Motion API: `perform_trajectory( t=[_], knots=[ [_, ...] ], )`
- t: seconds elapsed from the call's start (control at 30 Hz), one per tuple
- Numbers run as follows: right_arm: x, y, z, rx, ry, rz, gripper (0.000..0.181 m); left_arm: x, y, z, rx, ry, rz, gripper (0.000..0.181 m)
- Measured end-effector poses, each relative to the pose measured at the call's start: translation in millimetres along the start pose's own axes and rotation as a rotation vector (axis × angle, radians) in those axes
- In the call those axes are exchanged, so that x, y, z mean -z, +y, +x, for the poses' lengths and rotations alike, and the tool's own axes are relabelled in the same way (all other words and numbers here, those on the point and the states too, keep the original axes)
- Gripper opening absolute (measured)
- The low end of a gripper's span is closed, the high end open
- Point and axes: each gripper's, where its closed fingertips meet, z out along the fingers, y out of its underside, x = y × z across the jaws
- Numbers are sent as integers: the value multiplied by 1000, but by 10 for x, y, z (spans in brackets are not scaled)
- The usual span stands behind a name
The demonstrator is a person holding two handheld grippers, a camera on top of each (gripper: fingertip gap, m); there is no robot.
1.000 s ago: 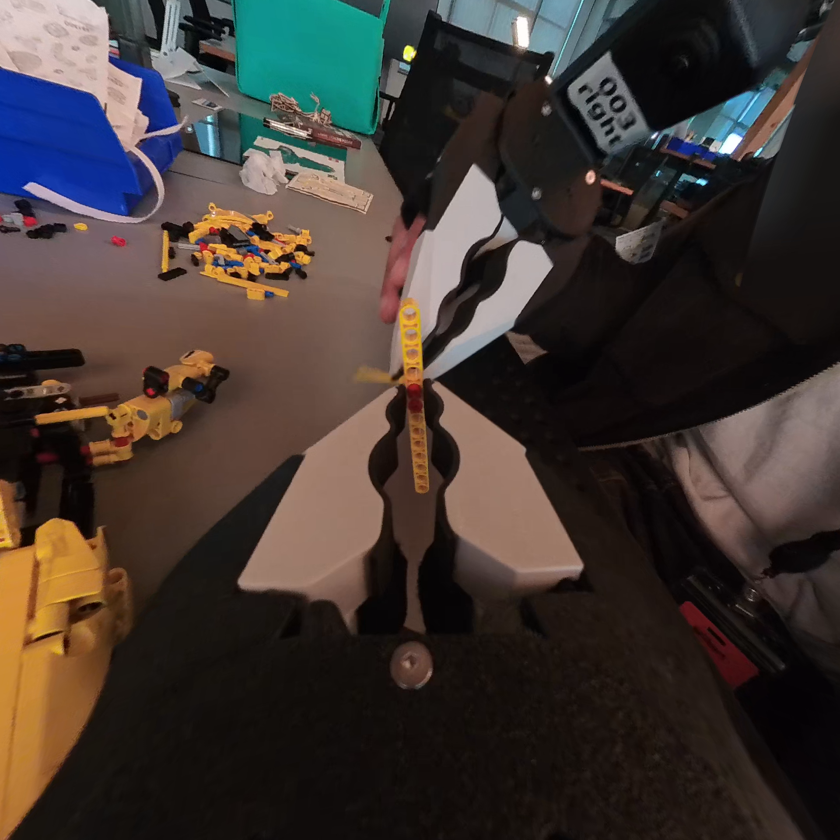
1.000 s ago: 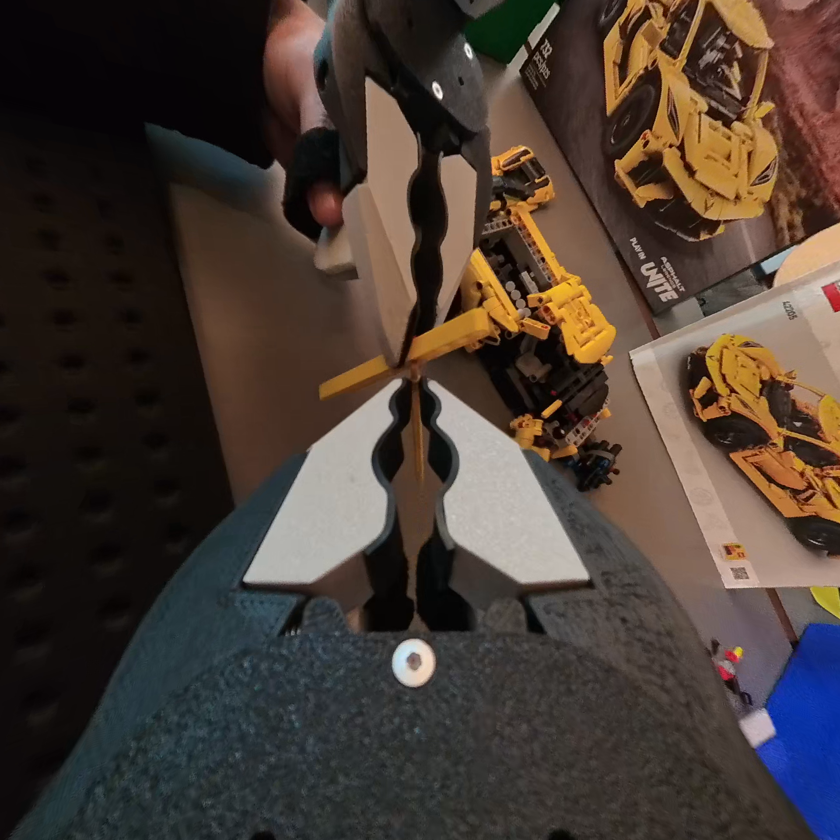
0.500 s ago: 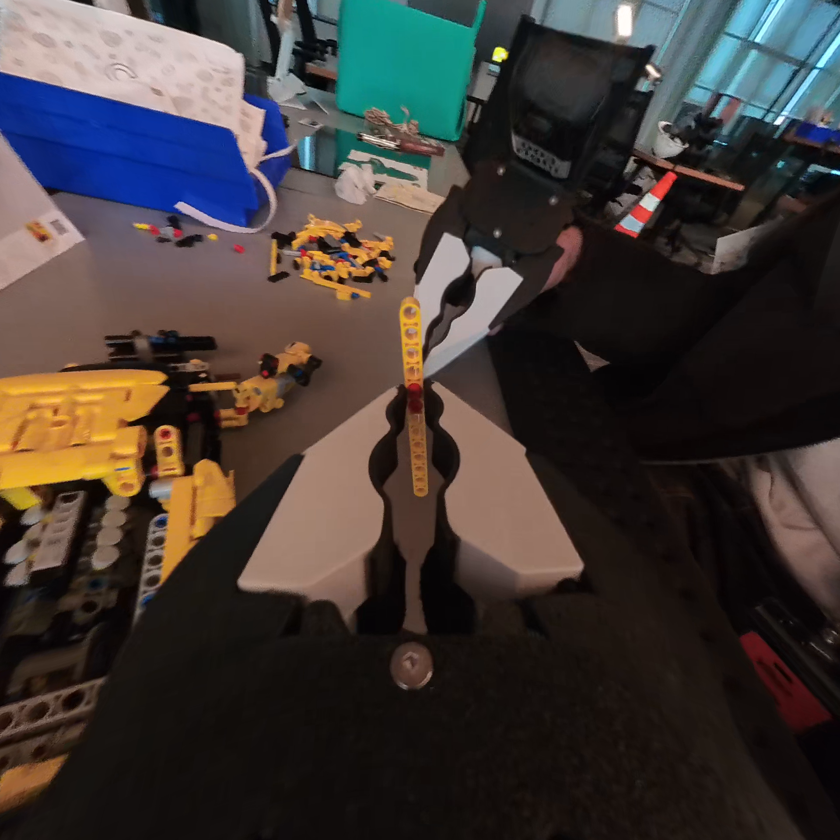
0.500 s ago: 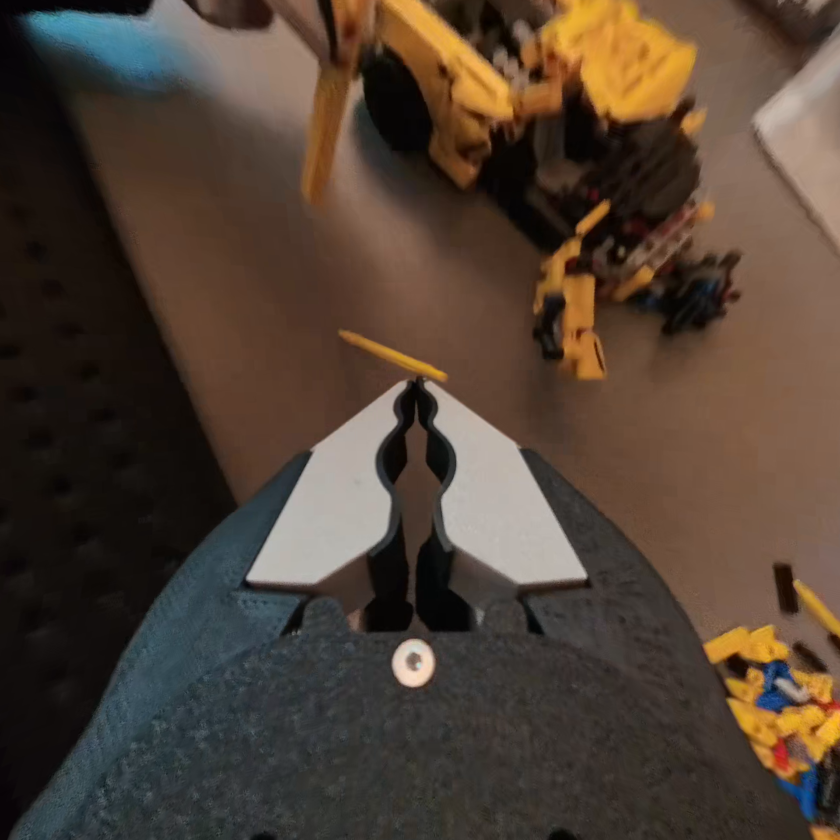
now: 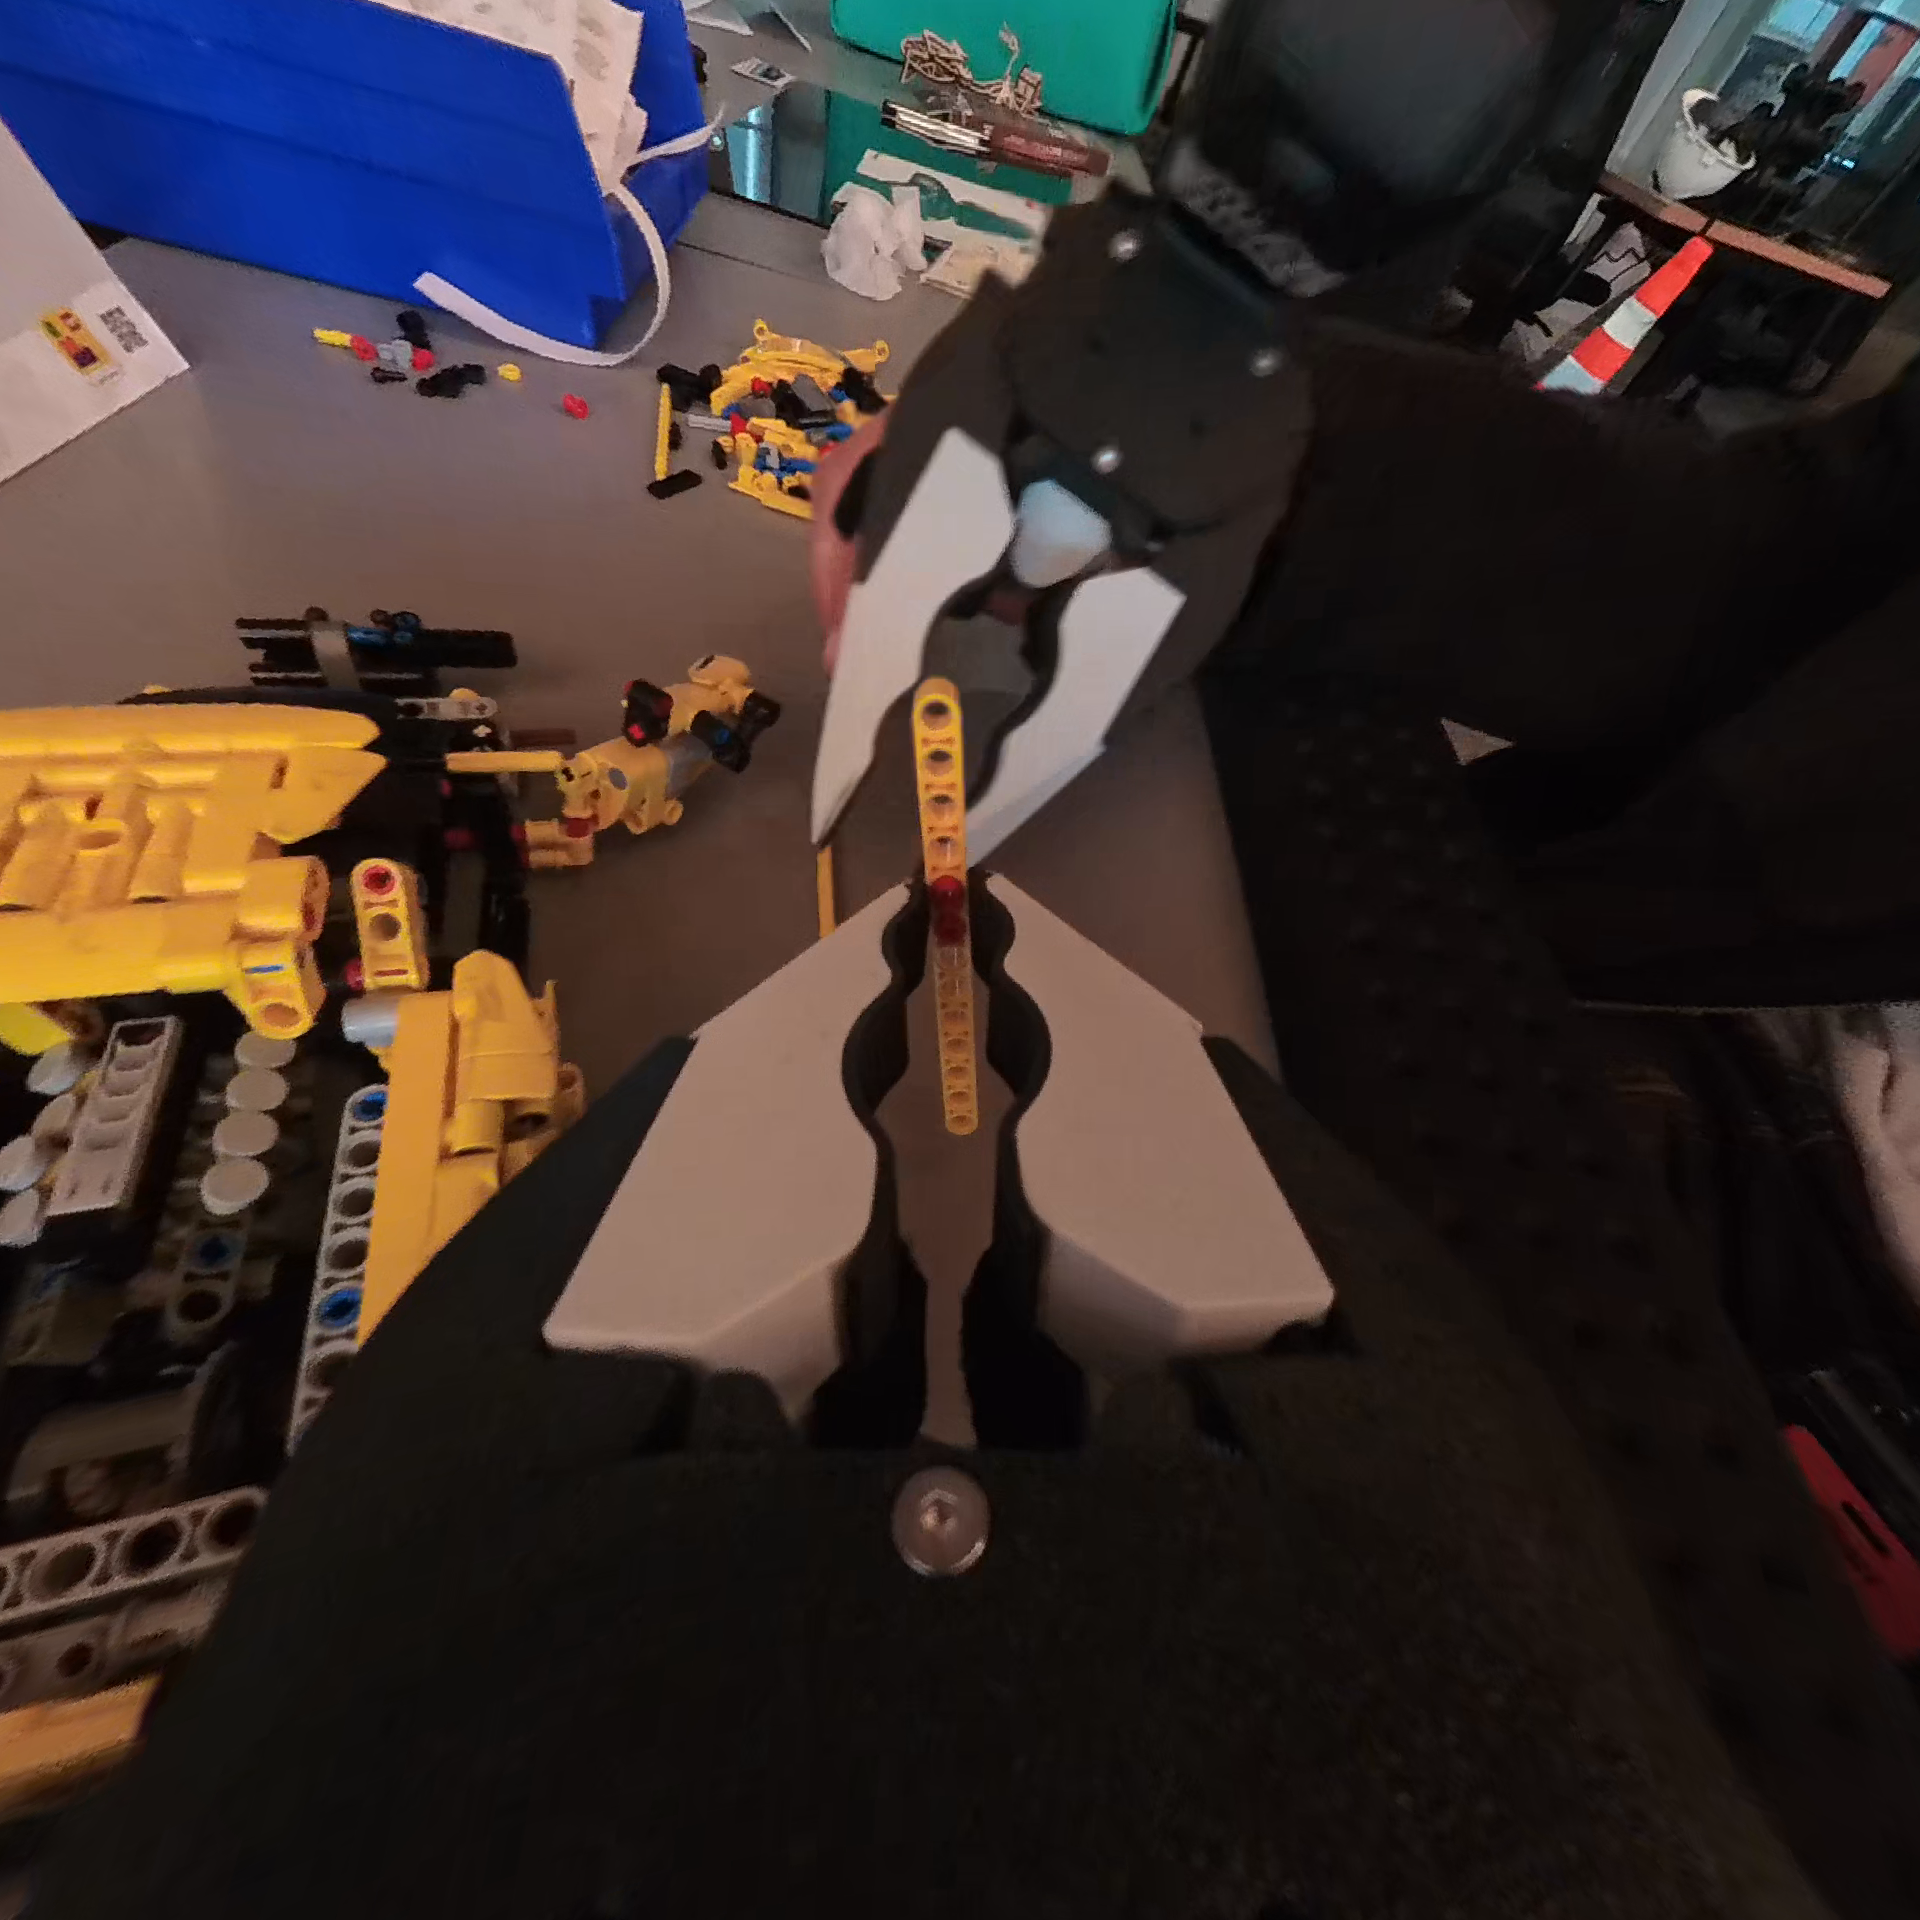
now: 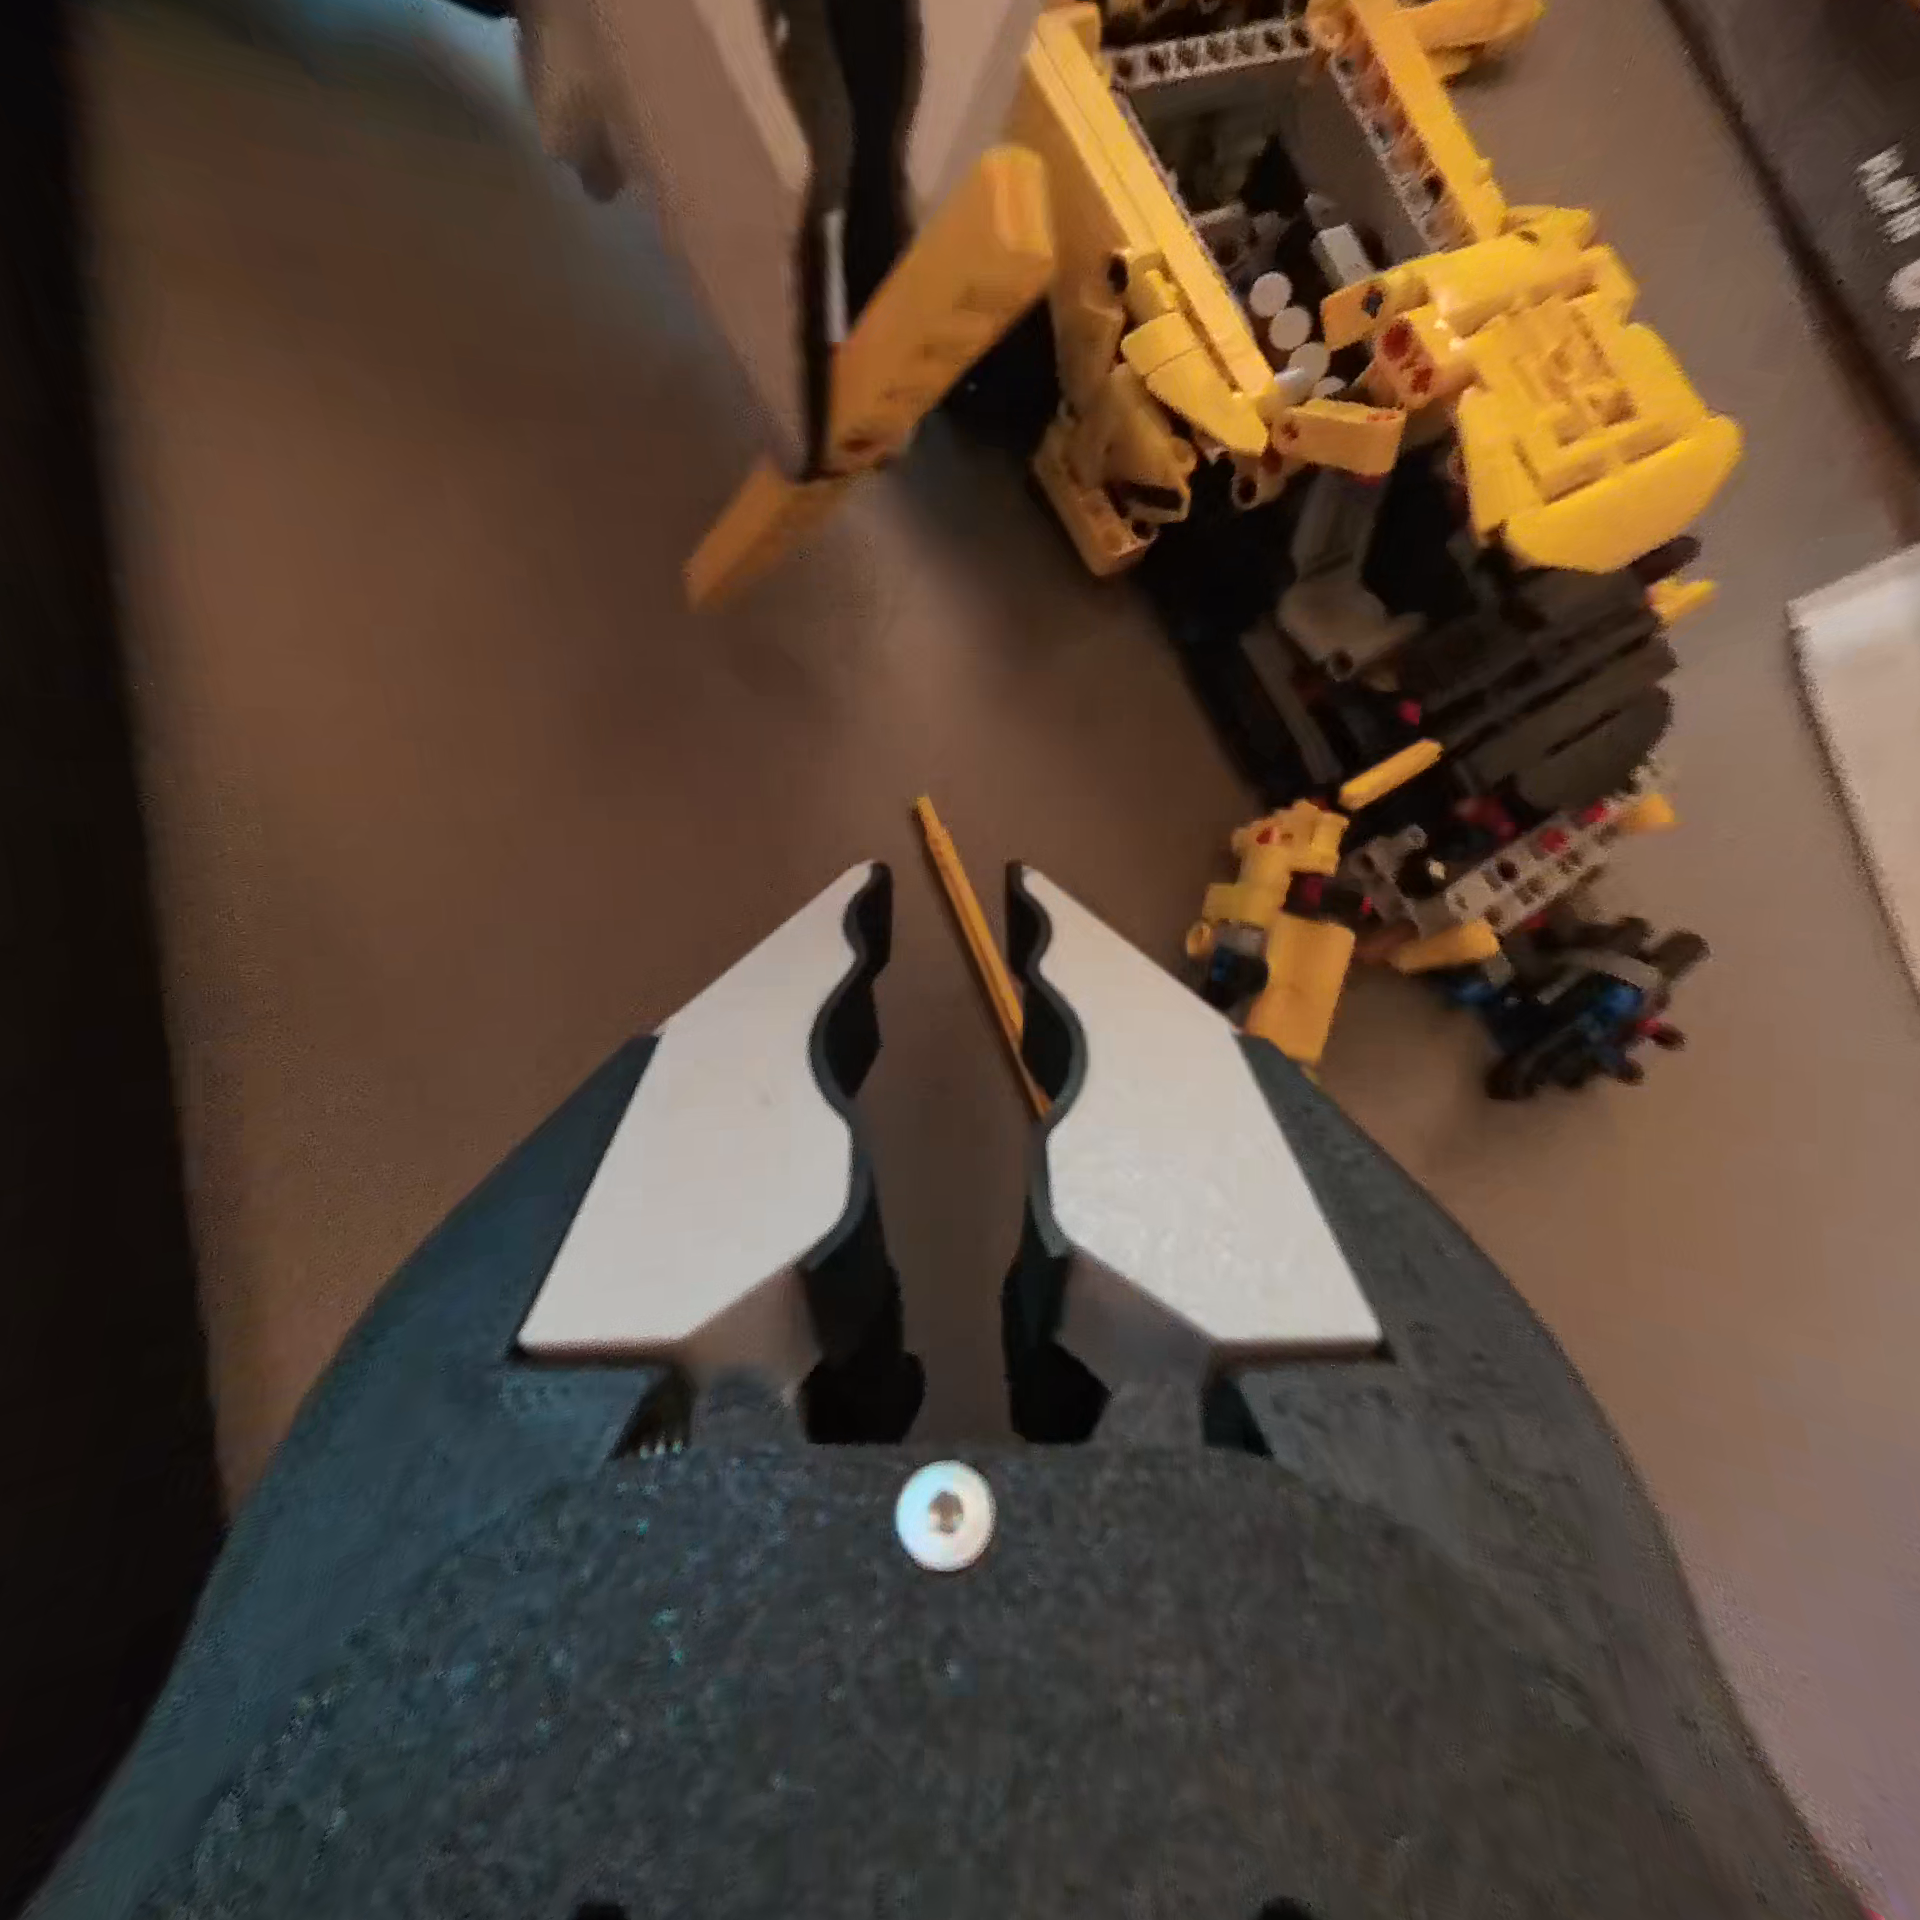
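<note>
- Left claw (image 5: 948,883) clenched on a yellow holed beam (image 5: 943,790): long, thin, row of round holes, red pin (image 5: 947,902) set in it right at the fingertips. Beam stands roughly upright along the claw's axis, upper half sticking out past the tips, lower half between the wavy black pads.
- Right claw (image 6: 945,868) released, jaws apart w/ a clear gap. A thin yellow rod (image 6: 982,956) lies slanted in that gap on the grey worktop (image 6: 468,727), its near end just beside or against the right-hand pad; can't tell if it touches.
- In left wrist view the right claw (image 5: 904,831) shows just beyond the beam, pointing down at the worktop, same yellow rod (image 5: 826,891) under its tips.
- In right wrist view the left claw is blurred at top, beam (image 6: 873,395) crossing it at a slant.
- Big yellow/black/grey brick-built vehicle (image 6: 1382,343), part-assembled, sits on worktop well right of the right claw; open grey frame on top w/ grey round studs inside.
- Small yellow sub-assembly (image 6: 1278,935) w/ black and red bits near the vehicle's end, just right of the right claw.
- Containers: blue bin (image 5: 343,145) at far edge of worktop, printed white paper sheets (image 5: 592,62) poking out the top. Loose pile of yellow, black, blue pieces (image 5: 774,416) lies on the worktop near it, not in it. Teal box (image 5: 997,52) farther back; contents not visible.
</note>
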Motion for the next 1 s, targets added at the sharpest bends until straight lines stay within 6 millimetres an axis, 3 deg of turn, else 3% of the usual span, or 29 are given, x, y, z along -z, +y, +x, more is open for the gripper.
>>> perform_trajectory(
  t=[0.13, 0.2, 0.47, 0.57, 0.63, 1.0],
  knots=[
    [-193, 35, -36, -126, -175, -40, 29, 78, -19, -67, 22, -13, 18, 7],
    [-216, 39, 41, -152, -140, -6, 12, 94, -27, -81, 34, -7, 25, 7],
    [-218, 33, 54, -66, -45, 11, 3, 59, 42, -111, 63, 8, 13, 7],
    [-57, -355, -76, -42, -52, 212, 3, 66, 49, -104, 47, 15, 21, 7],
    [66, -494, -40, -48, -17, 289, 3, 53, 75, -97, 21, 10, 8, 7],
    [109, -549, -137, 39, -24, 308, 3, 1, 128, -74, -11, 22, -16, 7]
  ],
)
